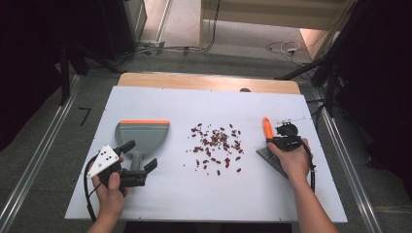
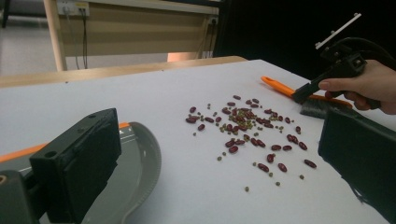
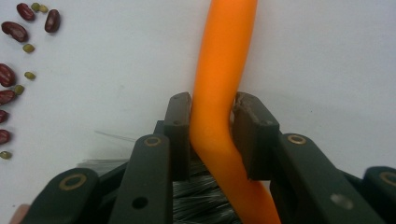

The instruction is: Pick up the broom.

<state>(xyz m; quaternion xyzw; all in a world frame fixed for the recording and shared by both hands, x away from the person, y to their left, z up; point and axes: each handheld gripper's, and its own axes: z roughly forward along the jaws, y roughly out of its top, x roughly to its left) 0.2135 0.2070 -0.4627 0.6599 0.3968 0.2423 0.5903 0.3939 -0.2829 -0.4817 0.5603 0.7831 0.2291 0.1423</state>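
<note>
Under my left gripper (image 1: 138, 162), jaws spread, lies the grey plastic dustpan with orange lip (image 1: 142, 134), not yet grasped; beyond it the scattered red and green beans (image 1: 217, 146) wait unswept; my right gripper (image 3: 212, 135) clamps the orange-handled grey-bristled brush (image 3: 223, 74).

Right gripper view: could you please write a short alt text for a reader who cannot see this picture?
The right gripper is shut on the orange handle of a brush, which lies on a white table. Grey bristles show below, between its black jaws. At the left edge lie scattered red beans and small green beans.
</note>
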